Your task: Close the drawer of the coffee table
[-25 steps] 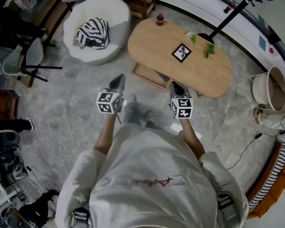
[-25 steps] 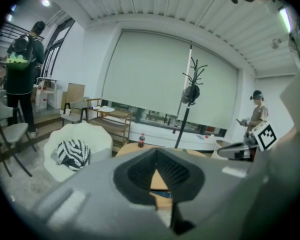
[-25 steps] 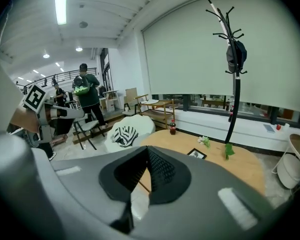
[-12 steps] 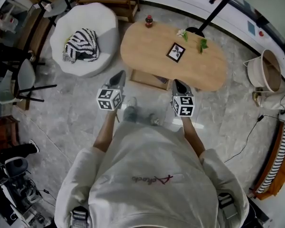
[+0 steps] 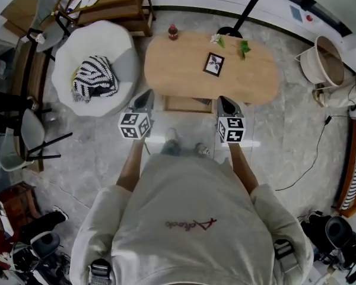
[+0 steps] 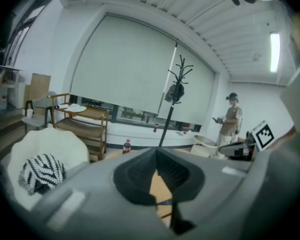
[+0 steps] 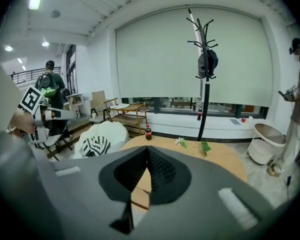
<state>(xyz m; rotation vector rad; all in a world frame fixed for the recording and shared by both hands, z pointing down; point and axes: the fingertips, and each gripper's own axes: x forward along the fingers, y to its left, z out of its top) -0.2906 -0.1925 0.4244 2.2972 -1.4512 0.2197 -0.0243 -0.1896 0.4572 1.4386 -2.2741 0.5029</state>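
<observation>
My left gripper [image 5: 147, 95], right gripper [image 5: 224, 101]: both closed, empty, pointing forward. Drawer [image 5: 187, 104]: open toward me, long axis crosswise.

The oval wooden coffee table [image 5: 178, 70] has its shallow drawer [image 5: 187, 104] pulled out.

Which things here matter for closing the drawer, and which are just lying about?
Job: coffee table, drawer sticking out under it, left gripper, right gripper.
Lying about: bottle, picture frame, striped cushion, white armchair, basket.
</observation>
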